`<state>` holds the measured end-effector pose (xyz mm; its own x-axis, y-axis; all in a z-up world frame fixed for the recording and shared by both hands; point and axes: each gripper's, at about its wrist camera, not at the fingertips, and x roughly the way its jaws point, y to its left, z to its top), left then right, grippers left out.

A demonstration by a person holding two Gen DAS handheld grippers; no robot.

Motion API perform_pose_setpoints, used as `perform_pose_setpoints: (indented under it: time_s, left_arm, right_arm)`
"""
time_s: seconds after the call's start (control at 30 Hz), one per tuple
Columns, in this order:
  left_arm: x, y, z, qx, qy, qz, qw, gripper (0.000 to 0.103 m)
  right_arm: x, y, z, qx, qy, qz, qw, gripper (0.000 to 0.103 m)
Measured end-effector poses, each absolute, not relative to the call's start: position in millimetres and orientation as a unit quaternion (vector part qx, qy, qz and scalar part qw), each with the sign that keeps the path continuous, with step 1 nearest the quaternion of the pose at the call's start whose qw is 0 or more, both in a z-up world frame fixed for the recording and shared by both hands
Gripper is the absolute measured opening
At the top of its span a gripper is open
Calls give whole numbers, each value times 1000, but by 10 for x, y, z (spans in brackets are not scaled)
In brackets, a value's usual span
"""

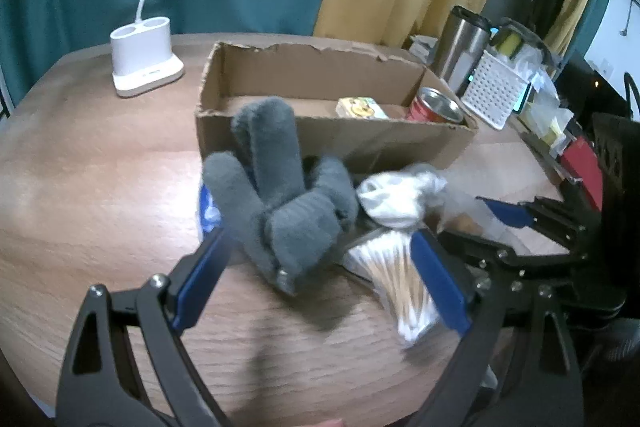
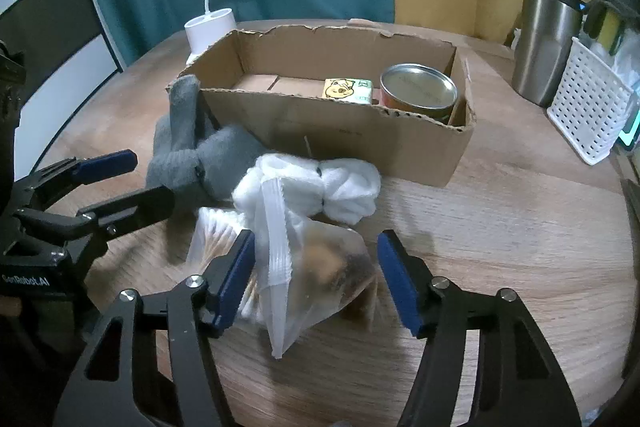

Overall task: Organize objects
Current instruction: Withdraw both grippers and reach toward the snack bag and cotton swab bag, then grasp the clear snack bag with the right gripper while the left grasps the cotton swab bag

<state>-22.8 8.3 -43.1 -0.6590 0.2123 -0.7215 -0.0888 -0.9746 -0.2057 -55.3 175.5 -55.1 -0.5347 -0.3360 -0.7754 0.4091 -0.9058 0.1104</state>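
Observation:
A grey sock bundle [image 1: 280, 195] lies on the wooden table [image 1: 100, 187] in front of a cardboard box [image 1: 332, 143]. My left gripper [image 1: 320, 267] is open around the bundle's near end, its blue pads standing off on both sides. Beside it lie a white sock bundle [image 2: 320, 183], a pack of cotton swabs [image 1: 396, 283] and a clear zip bag [image 2: 320, 267] with brownish contents. My right gripper [image 2: 318, 279] straddles that bag; the left pad is at the bag, the right pad is apart from it. The box holds a tin can [image 2: 418, 91] and a small yellow carton [image 2: 346, 89].
A white lamp base [image 1: 146, 61] stands at the back left of the table. A steel tumbler [image 2: 548, 43] and a white perforated basket [image 2: 588, 107] stand to the right of the box. Teal and yellow curtains hang behind.

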Motion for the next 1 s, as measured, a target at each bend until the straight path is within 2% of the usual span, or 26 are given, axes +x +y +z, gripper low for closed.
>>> perform_pose_setpoints:
  time_s: [0.13, 0.2, 1.0]
  left_arm:
    - [-231, 177, -451, -411, -71, 905, 86, 92]
    - [-228, 232, -465, -415, -68, 903, 87, 92]
    - [-175, 777, -410, -438, -35, 893, 97, 92]
  right_arm:
    - [-543, 1815, -555, 429, 35, -875, 220, 59]
    - [-531, 1844, -544, 427, 31, -876, 222, 53]
    - [-448, 2367, -512, 402, -5, -891, 212, 45]
